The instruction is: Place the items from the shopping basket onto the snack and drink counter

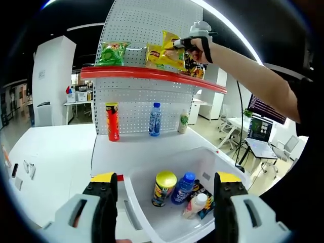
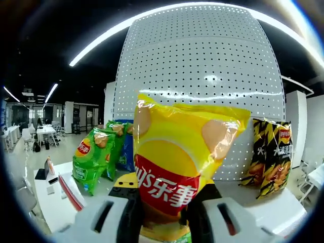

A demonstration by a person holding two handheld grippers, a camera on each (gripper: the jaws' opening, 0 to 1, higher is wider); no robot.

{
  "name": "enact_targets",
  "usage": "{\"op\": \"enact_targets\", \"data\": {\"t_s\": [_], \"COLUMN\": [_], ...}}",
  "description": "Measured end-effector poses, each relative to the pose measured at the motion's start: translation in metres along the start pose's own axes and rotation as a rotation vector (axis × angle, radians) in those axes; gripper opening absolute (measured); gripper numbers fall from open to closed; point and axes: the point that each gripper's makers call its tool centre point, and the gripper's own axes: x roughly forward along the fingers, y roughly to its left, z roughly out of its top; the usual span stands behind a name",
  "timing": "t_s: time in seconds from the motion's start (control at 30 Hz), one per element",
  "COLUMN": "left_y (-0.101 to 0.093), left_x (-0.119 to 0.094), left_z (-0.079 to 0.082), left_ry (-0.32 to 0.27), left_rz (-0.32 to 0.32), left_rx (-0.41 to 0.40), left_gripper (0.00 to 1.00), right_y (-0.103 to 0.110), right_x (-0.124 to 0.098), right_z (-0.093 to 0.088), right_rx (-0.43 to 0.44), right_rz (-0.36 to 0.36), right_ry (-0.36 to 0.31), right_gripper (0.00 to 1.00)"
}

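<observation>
Chips in a yellow bag (image 2: 185,174) are held upright, long axis vertical, pinched by the right gripper (image 2: 162,212) over the red-edged top shelf (image 1: 152,74) before white pegboard (image 2: 202,76). The left gripper (image 1: 164,202) is spread wide above the white basket (image 1: 152,228). An open office is seen behind.

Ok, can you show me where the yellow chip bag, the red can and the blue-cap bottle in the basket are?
yellow chip bag (image 2: 174,177), right gripper view, on its red logo band.
red can (image 1: 112,121), left gripper view, on the middle of its side.
blue-cap bottle (image 1: 183,187), left gripper view, just below its cap.
</observation>
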Motion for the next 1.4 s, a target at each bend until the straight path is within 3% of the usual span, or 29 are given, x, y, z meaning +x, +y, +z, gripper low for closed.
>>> {"op": "enact_targets", "data": {"t_s": [0.2,0.63,1.4], "left_y": [0.001,0.004,0.014], "left_x": [-0.001,-0.001,-0.006], "left_z": [0.0,0.001,-0.001], "left_ry": [-0.004,-0.005,-0.005], "left_rz": [0.005,0.012,0.034], "left_rx": [-0.005,-0.005,-0.014], "left_gripper": [0.77,0.77,0.76], "right_y": [0.001,0.005,-0.007], "right_x": [0.002,0.017,0.051], "right_z": [0.004,-0.005,-0.023], "right_rx": [-0.015,-0.015,-0.021], "right_rz": [-0.011,-0.025,-0.063], "right_ry": [-0.002,0.019,0.066], "right_gripper": [0.31,0.31,0.31]}}
